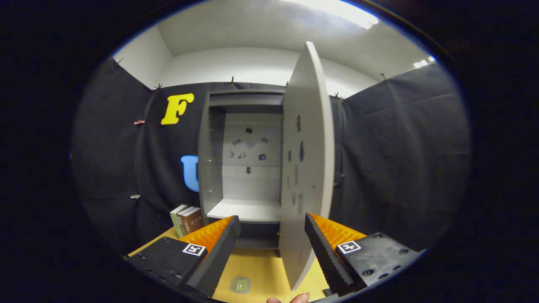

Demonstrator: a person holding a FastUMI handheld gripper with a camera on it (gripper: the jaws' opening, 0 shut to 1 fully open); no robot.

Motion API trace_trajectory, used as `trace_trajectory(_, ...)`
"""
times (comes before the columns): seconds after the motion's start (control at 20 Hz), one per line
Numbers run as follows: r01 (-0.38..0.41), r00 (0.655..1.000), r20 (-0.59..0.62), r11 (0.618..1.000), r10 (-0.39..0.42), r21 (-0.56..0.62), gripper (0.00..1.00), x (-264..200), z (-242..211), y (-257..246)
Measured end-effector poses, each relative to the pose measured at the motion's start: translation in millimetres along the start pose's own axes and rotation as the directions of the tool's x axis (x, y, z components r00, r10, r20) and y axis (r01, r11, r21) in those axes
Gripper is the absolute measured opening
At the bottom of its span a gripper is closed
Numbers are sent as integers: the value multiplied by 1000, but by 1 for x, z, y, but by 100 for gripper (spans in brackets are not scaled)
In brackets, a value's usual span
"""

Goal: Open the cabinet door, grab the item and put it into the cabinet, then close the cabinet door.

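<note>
A grey cabinet (212, 160) stands ahead with its door (307, 168) swung open towards me, edge-on just left of my right finger. Inside, a pale shelf (246, 209) is bare and small dark marks dot the back panel. Several books (187, 219) stand upright on the table left of the cabinet, beyond my left finger. My gripper (271, 248) is open, its fingers wide apart with nothing held; the door's lower edge hangs between them, nearer the right one.
The yellow wooden table (261, 269) runs under the fingers. A small clear lidded box (240, 285) lies on it between the fingers, close to me. A person's fingertip (294, 299) shows at the near edge. Black cloth walls surround the booth.
</note>
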State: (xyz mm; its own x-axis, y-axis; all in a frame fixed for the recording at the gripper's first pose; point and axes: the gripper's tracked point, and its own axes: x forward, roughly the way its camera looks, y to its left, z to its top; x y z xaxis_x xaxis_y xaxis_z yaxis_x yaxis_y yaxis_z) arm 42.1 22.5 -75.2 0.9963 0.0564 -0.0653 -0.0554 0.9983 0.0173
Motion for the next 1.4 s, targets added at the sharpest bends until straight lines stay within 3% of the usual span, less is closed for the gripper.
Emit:
trace_trajectory(0.1, -31, 992, -123, 999, 32, 8, 98, 17, -53, 24)
trace_trajectory(0.2, -42, 963, -266, 999, 45, 16, 98, 34, -118, 45)
trace_trajectory(0.45, -62, 831, -548, 995, 93, 75, 98, 62, -282, 83)
trace_trajectory(0.6, -40, 769, -633, 996, 82, 80, 98, 72, -348, 97)
trace_trajectory(0.9, 14, 712, -702, 1000, 8, 26, 98, 98, -425, 84)
trace_trajectory(1.1, 55, 661, -750, 998, -17, 26, 71, 108, -468, 76)
trace_trajectory(1.2, 56, 631, -776, 998, -19, 20, 50, 104, -484, 76)
trace_trajectory(1.25, 44, 651, -759, 999, -19, 14, 42, 107, -483, 76)
trace_trajectory(1.4, 20, 644, -765, 1000, -24, -15, 19, 106, -481, 72)
